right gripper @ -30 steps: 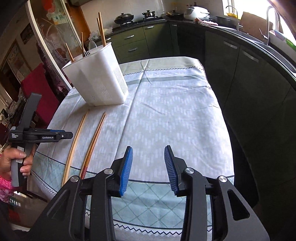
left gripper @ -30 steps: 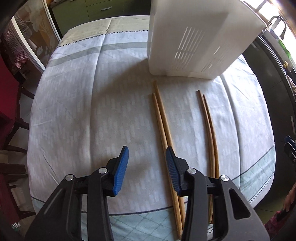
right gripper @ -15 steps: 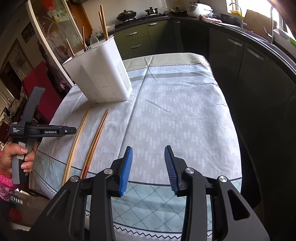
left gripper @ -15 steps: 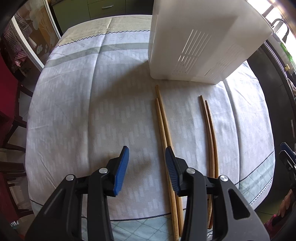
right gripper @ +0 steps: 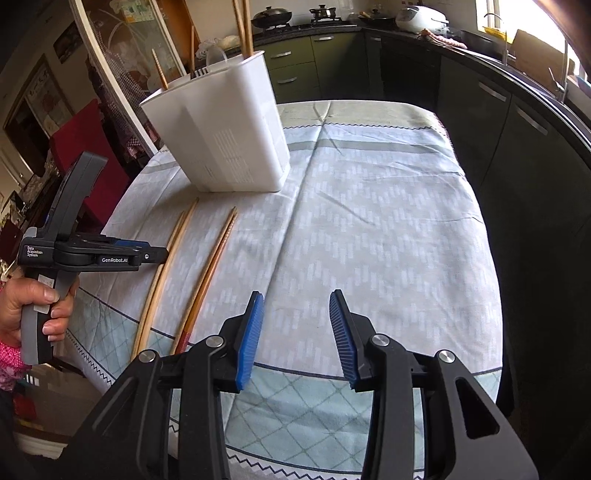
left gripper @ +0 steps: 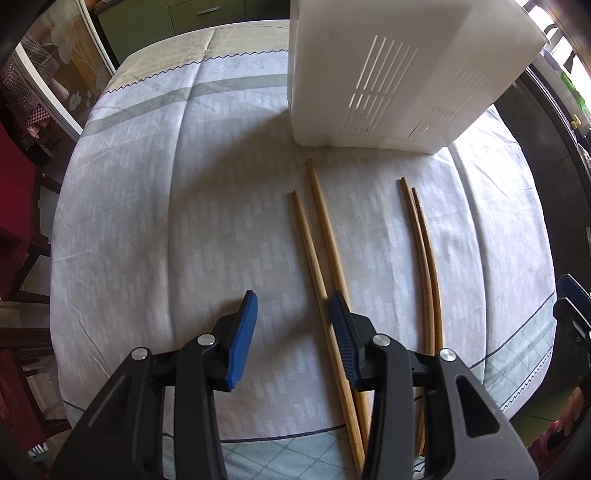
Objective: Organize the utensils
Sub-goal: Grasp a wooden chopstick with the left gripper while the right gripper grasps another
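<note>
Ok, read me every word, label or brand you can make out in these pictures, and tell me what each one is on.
"GenRobot.AI": side of the left gripper.
"Data Acquisition System": small label on that same gripper's body.
Faint mirrored lettering on the tablecloth: too blurred to read.
Pictures on the glass door: too small to read.

A pale blue-grey patterned tablecloth (right gripper: 388,229) covers the surface. Dark green kitchen cabinets with metal bar handles (right gripper: 295,70) run from 12 to 3 o'clock under a black countertop (right gripper: 461,48). Bright daylight enters a window (right gripper: 532,22) at 1 o'clock. A red-draped chair (right gripper: 85,147) stands at 10 o'clock.
</note>
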The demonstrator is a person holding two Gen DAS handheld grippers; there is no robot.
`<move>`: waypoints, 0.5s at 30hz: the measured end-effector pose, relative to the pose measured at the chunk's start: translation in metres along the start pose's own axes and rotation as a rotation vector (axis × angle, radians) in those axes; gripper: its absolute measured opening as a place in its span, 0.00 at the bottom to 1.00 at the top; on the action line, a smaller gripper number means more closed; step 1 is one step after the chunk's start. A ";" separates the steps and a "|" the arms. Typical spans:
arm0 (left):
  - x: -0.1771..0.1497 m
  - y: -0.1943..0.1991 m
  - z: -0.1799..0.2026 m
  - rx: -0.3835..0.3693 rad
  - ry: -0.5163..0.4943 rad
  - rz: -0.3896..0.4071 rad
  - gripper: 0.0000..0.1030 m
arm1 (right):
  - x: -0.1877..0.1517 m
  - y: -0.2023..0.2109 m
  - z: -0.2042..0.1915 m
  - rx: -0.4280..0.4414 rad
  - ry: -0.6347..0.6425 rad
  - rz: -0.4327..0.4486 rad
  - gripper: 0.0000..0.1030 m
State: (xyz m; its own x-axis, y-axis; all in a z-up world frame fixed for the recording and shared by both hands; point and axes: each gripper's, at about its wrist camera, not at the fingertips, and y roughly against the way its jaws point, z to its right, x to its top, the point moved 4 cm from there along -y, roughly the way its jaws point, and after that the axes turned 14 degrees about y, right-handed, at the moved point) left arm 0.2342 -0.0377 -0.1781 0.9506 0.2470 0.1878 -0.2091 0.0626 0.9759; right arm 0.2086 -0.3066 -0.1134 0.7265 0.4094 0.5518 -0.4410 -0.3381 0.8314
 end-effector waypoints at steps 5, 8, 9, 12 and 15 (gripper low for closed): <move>0.000 0.001 -0.005 0.002 -0.021 -0.002 0.29 | 0.022 -0.027 -0.024 0.043 0.037 -0.045 0.37; 0.001 0.001 -0.010 -0.005 -0.038 -0.006 0.09 | 0.035 -0.046 -0.035 0.082 0.040 -0.078 0.33; 0.001 0.002 -0.011 -0.008 -0.043 -0.005 0.08 | 0.039 -0.053 -0.038 0.085 0.046 -0.093 0.31; 0.002 0.002 -0.017 -0.019 -0.044 -0.006 0.07 | 0.050 -0.075 -0.047 0.089 0.054 -0.150 0.23; 0.003 0.003 -0.020 -0.021 -0.048 -0.006 0.07 | 0.054 -0.095 -0.052 0.097 0.050 -0.209 0.21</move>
State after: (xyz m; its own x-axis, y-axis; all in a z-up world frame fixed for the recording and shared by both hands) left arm 0.2318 -0.0173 -0.1773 0.9616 0.2003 0.1877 -0.2077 0.0841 0.9746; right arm 0.2624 -0.2082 -0.1594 0.7687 0.5199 0.3726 -0.2293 -0.3199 0.9193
